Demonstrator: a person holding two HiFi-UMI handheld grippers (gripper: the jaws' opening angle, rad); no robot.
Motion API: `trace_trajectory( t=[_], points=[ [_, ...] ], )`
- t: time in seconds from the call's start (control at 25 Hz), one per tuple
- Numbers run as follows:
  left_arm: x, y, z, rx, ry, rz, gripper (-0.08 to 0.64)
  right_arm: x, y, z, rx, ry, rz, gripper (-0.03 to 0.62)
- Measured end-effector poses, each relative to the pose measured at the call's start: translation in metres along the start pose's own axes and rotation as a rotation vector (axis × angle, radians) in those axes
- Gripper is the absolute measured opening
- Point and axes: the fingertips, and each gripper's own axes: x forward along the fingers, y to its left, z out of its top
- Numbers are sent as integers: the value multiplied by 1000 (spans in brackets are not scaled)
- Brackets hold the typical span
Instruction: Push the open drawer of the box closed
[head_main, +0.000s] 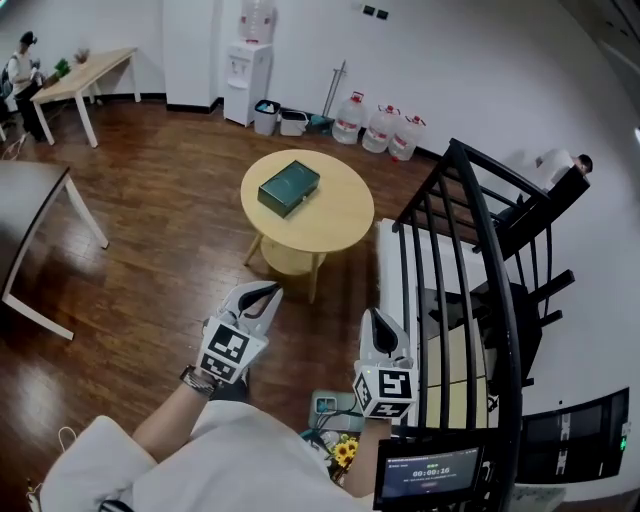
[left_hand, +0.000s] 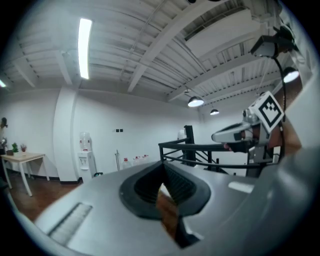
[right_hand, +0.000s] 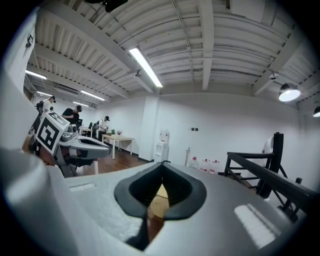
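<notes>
A dark green box (head_main: 289, 187) lies on a round yellow table (head_main: 335, 228) in the middle of the room; from here I cannot tell whether it has a drawer or how it stands. Both grippers hover low near my body, well short of the table. My left gripper (head_main: 267, 293) is shut with nothing in it, its tips pointing toward the table. My right gripper (head_main: 374, 316) is likewise shut and empty. In the left gripper view the jaws (left_hand: 162, 166) meet at the tip, and the right gripper (left_hand: 240, 134) shows at the right. In the right gripper view the jaws (right_hand: 162, 164) are also together.
A black metal railing (head_main: 470, 300) stands close on my right. Water jugs (head_main: 380, 128) and a water dispenser (head_main: 247, 78) line the far wall. A white desk (head_main: 35, 240) is at the left, a wooden table (head_main: 85, 75) with a person (head_main: 20, 70) far left.
</notes>
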Motion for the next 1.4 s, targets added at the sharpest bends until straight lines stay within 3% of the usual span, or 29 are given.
trace_trajectory(
  t=[0.24,0.68,1.4],
  points=[
    [-15,-4,8,2,1,27,6,-10,12,6,7,-16,9,3],
    [-45,3,28,-6,-103,21,0,-17,34,32,26,-81,-30,3],
    [-56,14,24,20,-69,-31,8,-13,64,42,29,-110,-29,2]
  ],
)
